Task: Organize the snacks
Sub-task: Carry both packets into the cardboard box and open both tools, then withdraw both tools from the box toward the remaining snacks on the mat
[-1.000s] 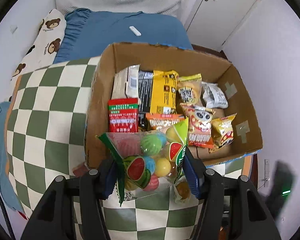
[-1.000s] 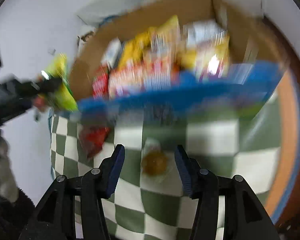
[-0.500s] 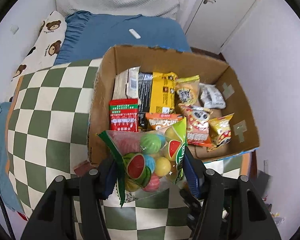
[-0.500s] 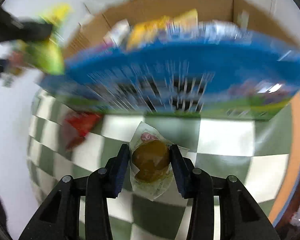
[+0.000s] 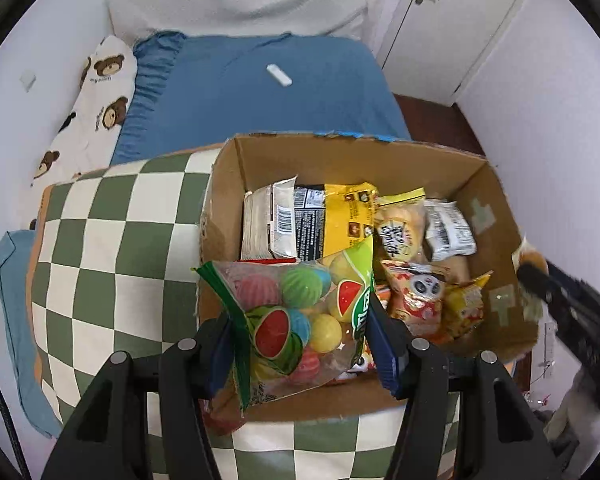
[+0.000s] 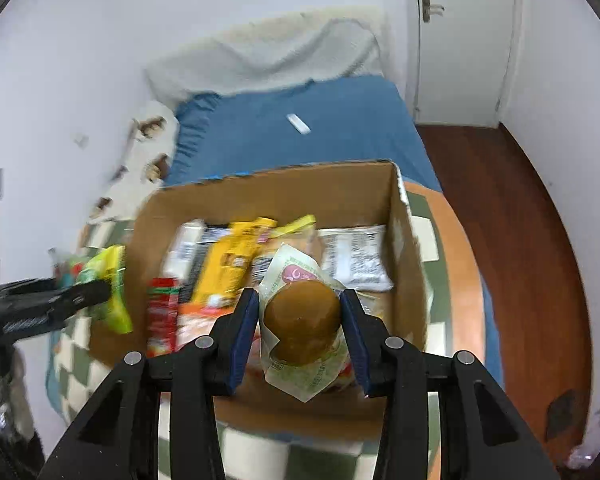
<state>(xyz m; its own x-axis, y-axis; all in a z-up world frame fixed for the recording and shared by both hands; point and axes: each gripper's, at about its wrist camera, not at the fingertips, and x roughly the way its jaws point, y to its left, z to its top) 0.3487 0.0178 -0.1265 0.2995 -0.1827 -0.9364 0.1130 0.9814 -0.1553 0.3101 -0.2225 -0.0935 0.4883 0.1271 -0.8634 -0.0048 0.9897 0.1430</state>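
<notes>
Your left gripper [image 5: 300,344] clamps the clear bag of fruit-print balls [image 5: 296,316] above the brown cardboard box [image 5: 340,156]; your right gripper [image 6: 300,324] pinches a wrapped brown bun [image 6: 302,328] above it too, both poised for dropping in.

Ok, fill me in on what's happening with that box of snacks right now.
A person with a gripper in each hand is packing snacks into a cardboard box that sits on a green-and-white checked cover. The left gripper is shut on a clear bag of colourful ball candies, held over the box's near left corner. The right gripper is shut on a wrapped brown bun, held above the box's near side. Neither is released yet; several packets already lie inside.
</notes>
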